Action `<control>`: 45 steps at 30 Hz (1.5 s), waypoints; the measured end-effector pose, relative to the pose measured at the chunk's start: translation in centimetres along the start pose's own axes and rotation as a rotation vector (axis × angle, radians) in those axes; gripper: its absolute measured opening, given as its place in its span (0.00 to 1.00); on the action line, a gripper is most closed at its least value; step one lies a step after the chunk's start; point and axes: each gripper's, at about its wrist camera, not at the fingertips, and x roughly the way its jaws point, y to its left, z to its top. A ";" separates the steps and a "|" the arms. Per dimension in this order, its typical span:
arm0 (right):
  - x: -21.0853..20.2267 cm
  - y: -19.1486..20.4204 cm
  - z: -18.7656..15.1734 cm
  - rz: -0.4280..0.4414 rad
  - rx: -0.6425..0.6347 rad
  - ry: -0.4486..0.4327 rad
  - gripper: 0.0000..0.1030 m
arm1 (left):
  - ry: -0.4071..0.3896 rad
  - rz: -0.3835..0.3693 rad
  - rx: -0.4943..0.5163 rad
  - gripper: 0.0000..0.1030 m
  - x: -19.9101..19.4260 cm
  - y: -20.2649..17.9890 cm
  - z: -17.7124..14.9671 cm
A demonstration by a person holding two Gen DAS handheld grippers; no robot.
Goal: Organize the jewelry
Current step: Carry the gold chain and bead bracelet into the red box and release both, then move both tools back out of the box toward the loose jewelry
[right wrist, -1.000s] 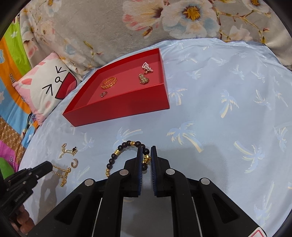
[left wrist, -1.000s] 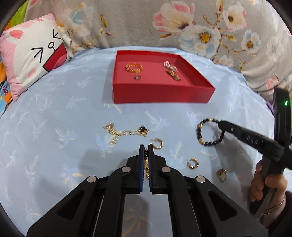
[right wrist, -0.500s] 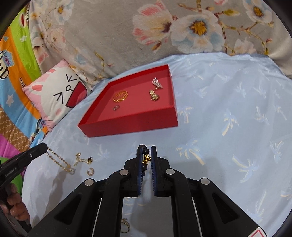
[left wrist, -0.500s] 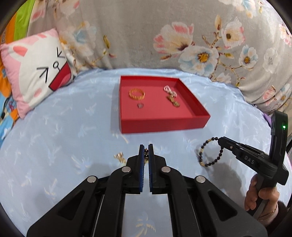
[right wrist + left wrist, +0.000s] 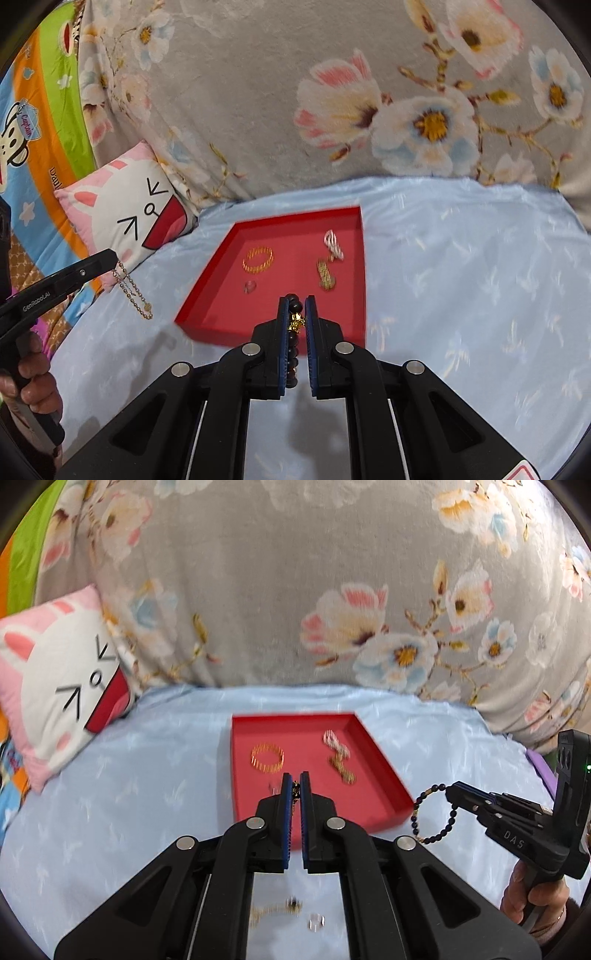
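My left tool [image 5: 294, 780] is clamped on a thin gold chain [image 5: 133, 292], which hangs in a loop from its tip at the left edge of the right wrist view, clear of the bed. My right tool [image 5: 296, 300] is closed on a dark beaded bracelet [image 5: 434, 816] with a gold charm; in the left wrist view that bracelet dangles from the tip at the right of the frame, just beside the near right corner of the red tray [image 5: 384, 771]. The tray sits on the pale blue bedsheet [image 5: 129, 794] at the middle of both views, and nothing stands between my tools and it. Inside lie a gold ring-shaped bracelet [image 5: 258, 259] toward the left, a small ring [image 5: 250, 286] below it, and a pale pearly piece [image 5: 333, 243] with a gold piece [image 5: 325, 275] toward the right. Low in the left wrist view, blurred between the tool's arms, more gold jewelry [image 5: 275, 910] and a small hoop [image 5: 316, 921] lie on the sheet. A bunny-face pillow [image 5: 62, 686] leans at the left, against a grey floral blanket [image 5: 295, 590] that fills the top.
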 end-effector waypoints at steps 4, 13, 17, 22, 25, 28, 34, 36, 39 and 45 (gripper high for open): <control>2.5 0.6 2.7 0.005 -0.009 0.003 0.08 | -0.011 -0.016 -0.002 0.03 2.2 -0.1 2.1; 8.6 1.2 3.2 0.025 0.016 0.084 0.08 | 0.065 -0.033 -0.014 0.03 8.1 -0.2 2.0; 10.5 1.2 2.5 0.022 0.017 0.121 0.08 | 0.120 -0.024 -0.025 0.03 10.8 0.1 0.8; 12.5 0.4 1.7 -0.004 0.022 0.160 0.08 | 0.166 -0.007 -0.044 0.03 13.2 0.9 -0.4; 13.2 -0.4 1.3 -0.015 0.032 0.173 0.08 | 0.185 0.006 -0.050 0.03 14.1 1.5 -1.2; 13.7 -1.0 0.9 -0.026 0.038 0.182 0.08 | 0.204 0.016 -0.060 0.03 14.8 2.2 -1.8; 14.4 -1.6 0.4 -0.054 0.037 0.191 0.08 | 0.231 0.034 -0.074 0.03 15.7 3.1 -2.9; 14.5 -1.7 0.4 -0.060 0.036 0.186 0.09 | 0.237 0.039 -0.078 0.03 15.9 3.3 -3.1; 14.4 -2.0 0.4 -0.068 0.050 0.171 0.10 | 0.246 0.046 -0.085 0.03 16.0 3.4 -3.4; 13.3 -2.8 0.6 -0.083 0.074 0.134 0.10 | 0.217 0.048 -0.105 0.24 14.9 3.8 -3.5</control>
